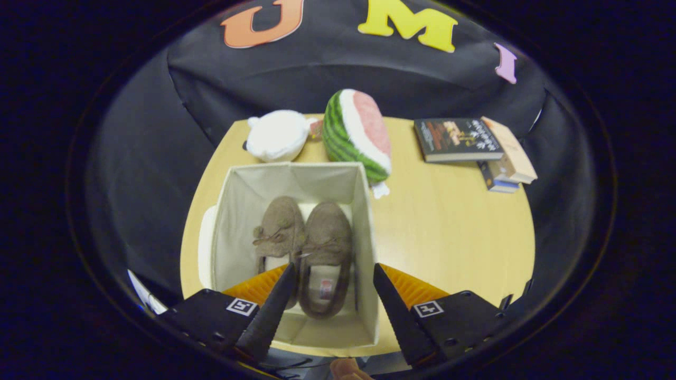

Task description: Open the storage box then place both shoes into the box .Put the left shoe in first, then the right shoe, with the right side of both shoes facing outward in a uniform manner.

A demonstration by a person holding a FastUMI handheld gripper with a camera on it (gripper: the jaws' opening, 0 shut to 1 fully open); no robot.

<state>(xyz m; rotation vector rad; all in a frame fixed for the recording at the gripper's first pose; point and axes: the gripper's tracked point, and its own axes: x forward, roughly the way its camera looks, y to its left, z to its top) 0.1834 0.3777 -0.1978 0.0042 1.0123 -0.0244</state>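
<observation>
Shoes, both brown, lie side by side inside the open storage box (296, 182) on the table (454, 232): left shoe (278, 232) at 11 o'clock from the tool (331, 274), right shoe (326, 248) straight ahead at 12. Tool fingers spread wide, holding nothing, above the box's near edge.

We see a cream fabric storage box (237, 211) just ahead of the gripper (334, 274), whose fingers stand apart and hold nothing. Inside it lie two shoes — the left shoe (277, 232) and the right shoe (326, 248) — both a dull taupe brown with pale linings. The table (454, 232) is a light yellow wood tone. Beyond the box sit a white plush toy (277, 134) and a watermelon plush (356, 134) — green-striped rind, white band, pink flesh. Beyond the right finger, the books (475, 145) show a dark cover and a tan one.
</observation>
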